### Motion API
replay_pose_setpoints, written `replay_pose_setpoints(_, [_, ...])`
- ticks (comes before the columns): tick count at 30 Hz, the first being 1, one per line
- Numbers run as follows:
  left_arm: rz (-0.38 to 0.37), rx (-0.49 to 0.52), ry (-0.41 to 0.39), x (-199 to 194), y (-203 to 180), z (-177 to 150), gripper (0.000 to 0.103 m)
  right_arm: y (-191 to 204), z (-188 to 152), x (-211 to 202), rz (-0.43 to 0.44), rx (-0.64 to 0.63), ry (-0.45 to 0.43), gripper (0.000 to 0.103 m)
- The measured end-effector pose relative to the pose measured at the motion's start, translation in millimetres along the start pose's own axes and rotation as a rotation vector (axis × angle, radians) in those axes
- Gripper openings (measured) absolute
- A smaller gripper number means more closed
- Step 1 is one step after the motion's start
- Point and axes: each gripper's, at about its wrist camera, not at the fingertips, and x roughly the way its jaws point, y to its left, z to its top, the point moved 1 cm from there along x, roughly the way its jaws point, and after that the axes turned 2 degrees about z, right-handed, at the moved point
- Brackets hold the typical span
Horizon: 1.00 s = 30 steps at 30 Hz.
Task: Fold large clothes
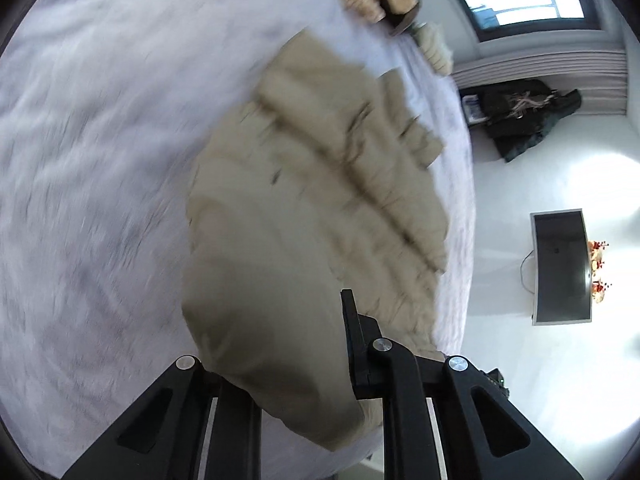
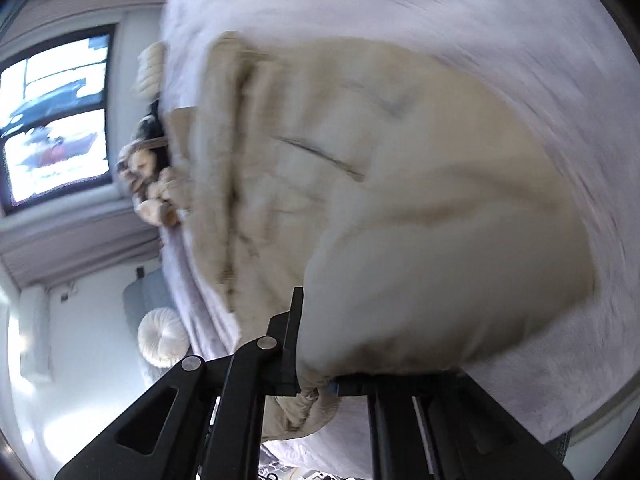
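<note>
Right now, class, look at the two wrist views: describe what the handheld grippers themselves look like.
The left gripper and right gripper are matte black, with angular linkage arms, triangular cut-outs and round silver pivot pins. Each shows a flat black finger plate. No hands or sleeves appear in either view.

Motion blur smears the beige garment (image 1: 320, 184) and the bed (image 1: 100, 140), and its fabric hides one finger of each gripper's jaws
</note>
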Motion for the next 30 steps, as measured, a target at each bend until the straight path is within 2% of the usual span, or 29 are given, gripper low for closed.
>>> replay_pose_setpoints(8, [-0.027, 0.052, -0.108, -18, -49, 67, 0.018, 102, 44, 9, 0.061, -0.217, 0.007, 0.009])
replay_pose_setpoints(15, [0.051, 0.102, -0.080, 9, -79, 132, 0.018, 168, 92, 47, 0.035, -0.336, 0.040, 0.009])
replay_pose_setpoints(18, [0.068, 0.098, -0.051, 28, -78, 155, 0.019, 182, 115, 69, 0.013, -0.337, 0.049, 0.009])
replay_pose_setpoints(22, [0.139, 0.076, -0.041, 65, -69, 194, 0.019, 188, 144, 104, -0.025, -0.312, 0.057, 0.009])
replay_pose_setpoints(26, [0.217, 0.087, -0.030, 96, -65, 213, 0.019, 187, 167, 141, -0.079, -0.289, 0.060, 0.009])
replay_pose_setpoints(28, [0.255, 0.084, -0.034, 106, -65, 221, 0.023, 188, 175, 155, -0.095, -0.286, 0.060, 0.009])
replay_pose_setpoints(30, [0.271, 0.082, -0.025, 109, -66, 226, 0.023, 187, 179, 162, -0.106, -0.288, 0.061, 0.013])
